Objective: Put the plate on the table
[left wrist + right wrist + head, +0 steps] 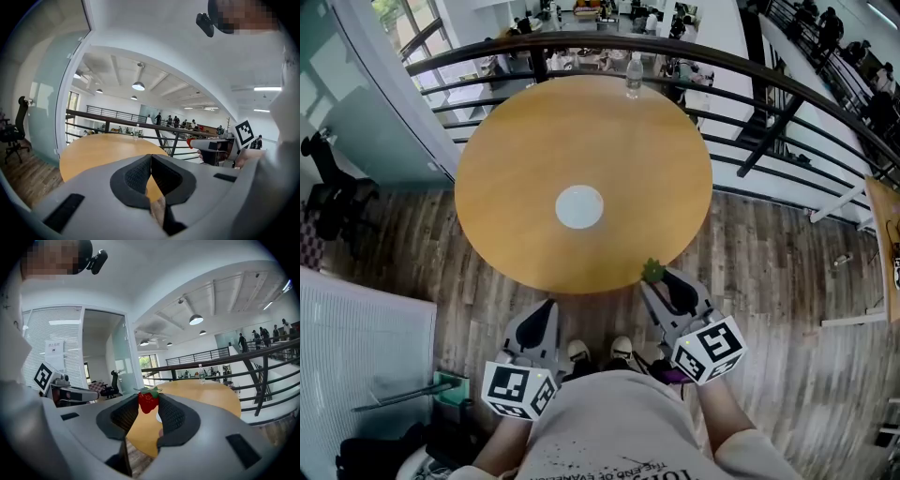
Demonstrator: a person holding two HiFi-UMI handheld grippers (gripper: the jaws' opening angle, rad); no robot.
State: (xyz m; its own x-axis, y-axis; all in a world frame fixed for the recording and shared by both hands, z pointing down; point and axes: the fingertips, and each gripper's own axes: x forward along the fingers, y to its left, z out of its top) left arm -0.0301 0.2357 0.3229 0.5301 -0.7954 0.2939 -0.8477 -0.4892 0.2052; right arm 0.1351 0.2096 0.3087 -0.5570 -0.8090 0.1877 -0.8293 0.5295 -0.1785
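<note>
Right gripper's (661,281) strawberry (148,401) near wooden table (534,141)

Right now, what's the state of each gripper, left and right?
Left gripper: closed, nothing between its jaws.
Right gripper: closed on a strawberry at the jaw tips.
</note>
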